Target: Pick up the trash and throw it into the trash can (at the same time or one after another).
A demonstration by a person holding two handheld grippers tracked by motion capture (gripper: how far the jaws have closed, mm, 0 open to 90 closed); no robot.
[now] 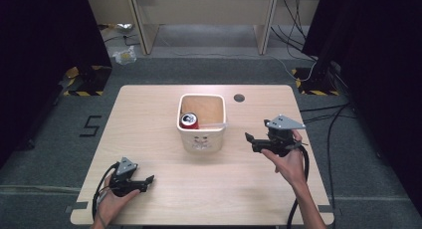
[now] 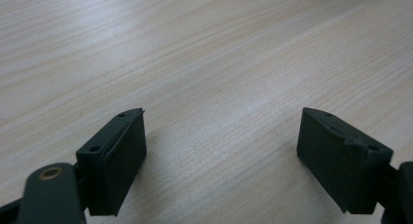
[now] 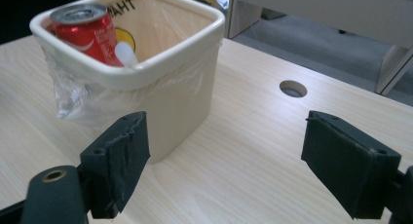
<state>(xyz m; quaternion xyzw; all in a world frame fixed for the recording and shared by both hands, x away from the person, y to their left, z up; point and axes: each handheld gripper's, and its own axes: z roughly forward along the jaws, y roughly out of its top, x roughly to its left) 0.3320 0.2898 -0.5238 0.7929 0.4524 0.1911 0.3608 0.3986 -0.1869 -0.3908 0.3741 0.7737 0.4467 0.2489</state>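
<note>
A cream bin lined with a clear plastic bag stands at the middle of the wooden table. A red drink can stands upright in the bin's left corner. In the right gripper view the can leans by the bin's rim, with a small white object beside it. My right gripper is open to the right of the bin, jaws pointing at it; its own view shows the gripper holding nothing. My left gripper lies open near the table's front left, with the gripper over bare wood.
A round cable hole sits in the table behind and right of the bin, and the hole lies beyond my right jaws. Cables trail over the floor at the right. A light wooden desk stands beyond the table.
</note>
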